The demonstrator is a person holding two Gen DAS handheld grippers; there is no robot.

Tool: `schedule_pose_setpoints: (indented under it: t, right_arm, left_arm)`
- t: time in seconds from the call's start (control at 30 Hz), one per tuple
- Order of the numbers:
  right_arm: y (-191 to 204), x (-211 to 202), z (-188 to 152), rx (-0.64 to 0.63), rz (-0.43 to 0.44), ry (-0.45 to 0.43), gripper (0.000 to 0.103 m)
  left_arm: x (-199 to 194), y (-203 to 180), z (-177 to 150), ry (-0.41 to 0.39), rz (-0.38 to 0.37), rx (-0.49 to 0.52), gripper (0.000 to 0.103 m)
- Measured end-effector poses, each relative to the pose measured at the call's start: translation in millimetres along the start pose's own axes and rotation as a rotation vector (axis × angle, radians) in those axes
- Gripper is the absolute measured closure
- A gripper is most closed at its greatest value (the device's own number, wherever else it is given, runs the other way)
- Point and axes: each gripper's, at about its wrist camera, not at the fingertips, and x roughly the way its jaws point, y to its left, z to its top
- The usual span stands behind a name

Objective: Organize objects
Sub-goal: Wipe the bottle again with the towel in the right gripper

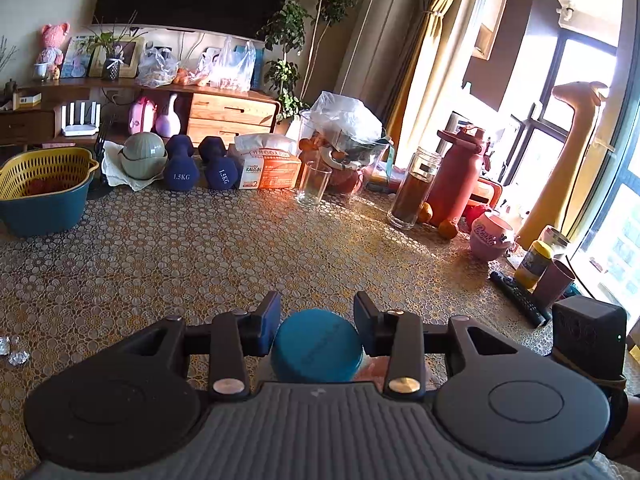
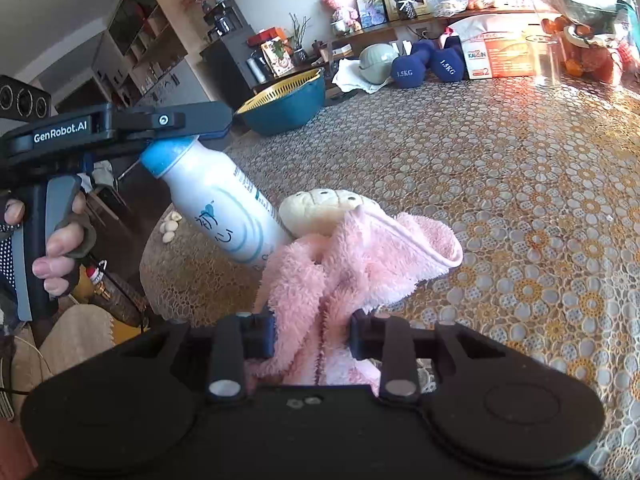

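Note:
My left gripper (image 1: 317, 320) is shut on the blue cap (image 1: 316, 346) of a white bottle. In the right wrist view the left gripper (image 2: 188, 136) holds this bottle (image 2: 224, 208) by its cap, tilted, its base down by the towel. My right gripper (image 2: 313, 332) is shut on a fluffy pink towel (image 2: 348, 264) that lies bunched on the patterned tablecloth (image 2: 500, 200). A cream ridged object (image 2: 320, 208) sits just behind the towel, touching it and the bottle.
At the table's far side stand a yellow and blue colander bowl (image 1: 44, 192), a green bowl (image 1: 144, 156), two blue dumbbells (image 1: 200, 164), a box (image 1: 268, 168), a glass (image 1: 314, 182), a jar (image 1: 414, 188), a red bottle (image 1: 460, 176), a pink cup (image 1: 490, 236) and a remote (image 1: 520, 298).

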Motion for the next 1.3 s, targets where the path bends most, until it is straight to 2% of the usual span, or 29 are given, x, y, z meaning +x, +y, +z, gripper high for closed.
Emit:
schedule_pose_setpoints:
  t: [0.1,0.17,0.33,0.47,0.7,0.77,0.87,1.0,1.07,1.13,1.23,1.3]
  right_arm:
    - [-5.0,-7.4,-4.4,0.037,0.006,-0.032,0.072]
    - [-7.6,-10.3,-6.5,0.051,0.008,-0.043,0.072]
    - [-12.1,-15.5,-9.0,0.064,0.015,-0.062,0.072]
    - [-14.3,-19.0,-9.5,0.064,0.02,-0.076,0.072]
    - [-19.1,-17.3,-11.3,0.082,0.037,-0.086,0.071]
    - [-20.3,-16.8,-10.8,0.085,0.041,-0.088,0.071]
    - [-21.6,-17.3,-10.8,0.085,0.045,-0.09,0.071]
    - [-23.0,-18.3,-11.5,0.089,0.047,-0.092,0.071]
    - [-24.3,-18.3,-11.4,0.091,0.047,-0.093,0.071]
    - [-24.9,-18.4,-11.4,0.095,0.047,-0.095,0.071]
    - [-26.3,-18.1,-11.8,0.1,0.049,-0.098,0.071]
    - [-26.4,-18.5,-12.0,0.103,0.049,-0.1,0.071]
  left_arm:
    - [0.6,-4.2,2.4,0.021,0.028,0.009,0.06]
    - [1.7,-9.2,2.7,0.032,0.052,0.027,0.053]
    - [2.4,-21.6,4.8,0.051,0.114,0.051,0.05]
    - [-6.6,-34.1,8.0,0.052,0.191,0.072,0.027]
    - [-7.7,-47.1,13.1,0.081,0.355,-0.014,0.027]
    - [-4.0,-48.8,13.5,0.089,0.379,-0.046,0.027]
    - [-2.6,-52.2,11.6,0.072,0.433,-0.062,0.027]
    - [-2.8,-58.1,10.3,0.057,0.459,-0.066,0.027]
    - [-2.3,-62.1,10.2,0.053,0.467,-0.06,0.041]
    - [-0.3,-63.9,9.6,0.061,0.466,-0.063,0.046]
    - [2.0,-64.7,7.3,0.067,0.464,-0.062,0.063]
    - [2.5,-66.1,6.5,0.063,0.46,-0.06,0.064]
